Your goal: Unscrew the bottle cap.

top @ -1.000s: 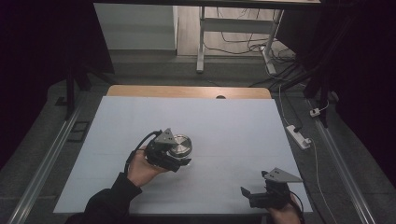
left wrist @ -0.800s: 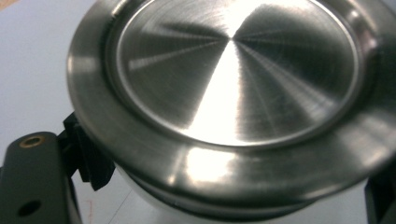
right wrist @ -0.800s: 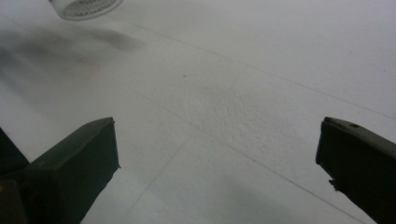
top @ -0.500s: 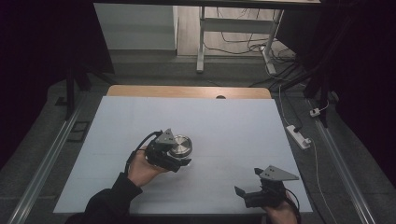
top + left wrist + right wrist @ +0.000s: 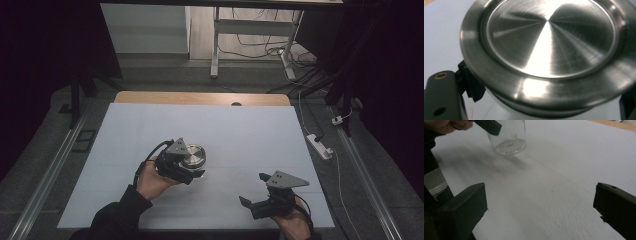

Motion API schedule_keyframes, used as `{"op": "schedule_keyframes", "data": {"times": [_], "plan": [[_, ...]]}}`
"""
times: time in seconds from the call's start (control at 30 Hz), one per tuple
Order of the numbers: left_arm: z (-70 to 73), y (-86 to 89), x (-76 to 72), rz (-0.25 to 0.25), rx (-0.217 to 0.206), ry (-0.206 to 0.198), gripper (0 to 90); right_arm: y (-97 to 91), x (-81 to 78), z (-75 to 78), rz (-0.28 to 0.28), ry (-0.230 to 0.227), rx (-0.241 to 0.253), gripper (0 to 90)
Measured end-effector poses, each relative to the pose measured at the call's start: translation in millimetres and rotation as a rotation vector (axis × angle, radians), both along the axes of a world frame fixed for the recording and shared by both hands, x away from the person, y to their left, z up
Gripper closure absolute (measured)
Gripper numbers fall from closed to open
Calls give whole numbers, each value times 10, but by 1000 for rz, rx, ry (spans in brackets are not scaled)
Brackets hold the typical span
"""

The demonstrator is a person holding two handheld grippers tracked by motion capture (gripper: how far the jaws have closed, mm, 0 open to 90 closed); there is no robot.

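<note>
A wide table (image 5: 280, 135) with a pale blue-white top takes up most of the high view, with a strip of bare wood along its far edge. At the near middle-left of it is a clear glass jar (image 5: 507, 137) with a shiny steel lid (image 5: 193, 155). In the right gripper view the jar is tilted, its ribbed round bottom lifted off the tabletop with a soft shadow underneath. Through the clear wall nothing can be seen inside it. The lid is on the jar; in the left gripper view its brushed metal disc and raised rim sit right in front of the camera.

The left gripper (image 5: 186, 169) is clamped on the jar just under the lid, one black jaw on each side of the glass, and the person's left hand (image 5: 150, 180) carries it. The right gripper (image 5: 252, 192) is near the table's front right edge, well apart from the jar, jaws spread wide with bare tabletop between them.
</note>
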State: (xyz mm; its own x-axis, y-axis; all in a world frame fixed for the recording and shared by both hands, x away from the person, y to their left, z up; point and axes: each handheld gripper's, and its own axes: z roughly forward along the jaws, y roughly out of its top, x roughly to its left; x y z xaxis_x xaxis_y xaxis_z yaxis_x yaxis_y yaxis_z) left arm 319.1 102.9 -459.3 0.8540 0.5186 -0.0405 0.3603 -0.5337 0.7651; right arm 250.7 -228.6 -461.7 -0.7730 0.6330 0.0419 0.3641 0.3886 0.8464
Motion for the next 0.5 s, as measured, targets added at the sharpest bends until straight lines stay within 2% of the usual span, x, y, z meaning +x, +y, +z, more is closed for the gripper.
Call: {"op": "schedule_keyframes", "data": {"times": [0.13, 0.33, 0.5], "plan": [[4, -4, -4, -2, -1, -3, 158, 97, 47, 65, 20, -9, 10, 0], [9, -10, -13, -3, 1, -8, 158, 295, 137, 151, 68, 6, 4, 0], [22, -9, -21, -6, -3, -10, 158, 445, 236, 230, 77, 8, -3, 0]]}}
